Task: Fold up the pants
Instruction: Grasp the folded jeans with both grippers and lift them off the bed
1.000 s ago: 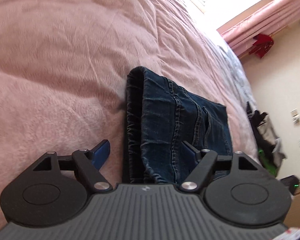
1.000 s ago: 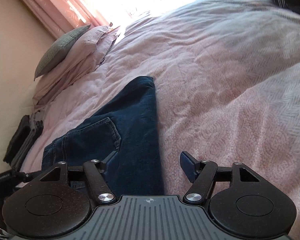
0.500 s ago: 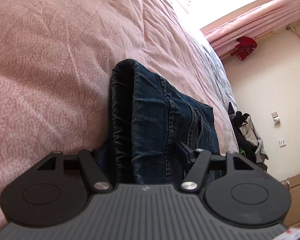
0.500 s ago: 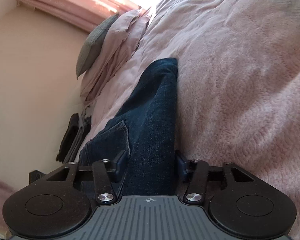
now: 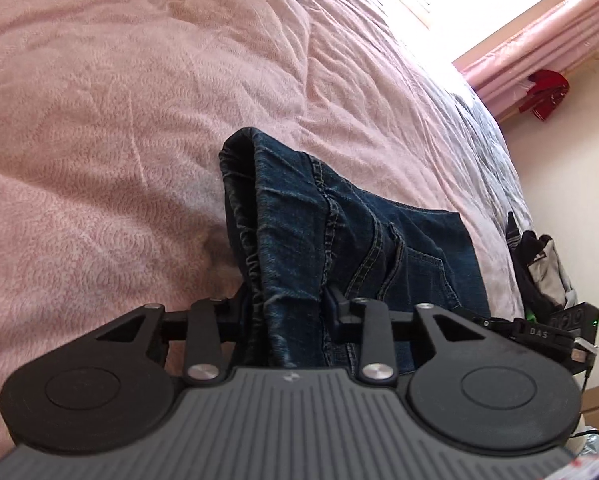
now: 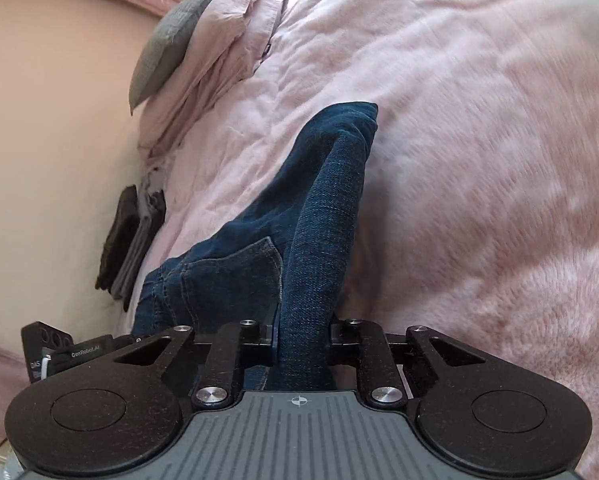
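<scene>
A home bedroom. A pink bedspread [image 5: 139,120] stretches ahead of both grippers; pillows [image 6: 219,40] lie stacked far ahead to the right gripper's left, and pink curtains [image 5: 539,52] hang by a bright window beyond the left gripper.

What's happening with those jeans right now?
Left tongs and right tongs just closed, both pinching the jeans. Near edge bunched, lifting off the pink bedspread. Nothing in the way.

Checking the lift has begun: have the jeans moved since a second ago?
Yes. Both grippers closed onto the jeans, whose near edge has risen off the pink bedspread.
</scene>
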The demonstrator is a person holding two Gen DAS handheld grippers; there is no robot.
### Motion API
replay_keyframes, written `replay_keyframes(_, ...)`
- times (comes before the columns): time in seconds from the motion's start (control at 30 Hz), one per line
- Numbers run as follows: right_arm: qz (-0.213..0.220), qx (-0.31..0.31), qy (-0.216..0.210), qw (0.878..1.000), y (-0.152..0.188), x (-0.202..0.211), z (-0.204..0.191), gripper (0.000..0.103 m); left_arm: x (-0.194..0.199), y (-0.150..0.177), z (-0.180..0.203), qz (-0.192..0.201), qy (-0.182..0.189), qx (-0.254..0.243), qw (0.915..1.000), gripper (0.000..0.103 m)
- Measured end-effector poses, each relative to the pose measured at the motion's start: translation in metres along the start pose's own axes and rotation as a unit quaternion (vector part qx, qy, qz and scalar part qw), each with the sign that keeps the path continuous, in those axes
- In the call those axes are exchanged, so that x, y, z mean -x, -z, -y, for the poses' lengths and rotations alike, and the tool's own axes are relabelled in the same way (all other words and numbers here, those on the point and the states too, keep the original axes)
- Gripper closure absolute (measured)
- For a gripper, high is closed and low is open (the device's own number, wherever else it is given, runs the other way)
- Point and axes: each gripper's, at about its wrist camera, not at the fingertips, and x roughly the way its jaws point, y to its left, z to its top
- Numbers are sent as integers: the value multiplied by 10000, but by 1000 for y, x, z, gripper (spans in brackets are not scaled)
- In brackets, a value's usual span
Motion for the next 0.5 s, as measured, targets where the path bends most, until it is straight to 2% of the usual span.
replay_keyframes(0.13, -354, 310, 25, 9989, -31, 23, -55, 88, 52, -2, 19, 203, 28, 379, 9991, 74)
replay_keyframes(0.27, -741, 671, -132, 9949, -64, 23, -121, 88, 112, -6, 30, 581, -106, 756, 9954, 74)
replay_keyframes(0.37, -974, 1018, -372, 9893, -80, 4, -172, 88, 159, -12, 26, 1001, -268, 1020, 9894, 74)
replay_keyframes(0.5, -1298, 1378, -612, 9800, -93, -54, -245, 88, 210, -26, -6, 1480, -537, 1331, 9785, 74)
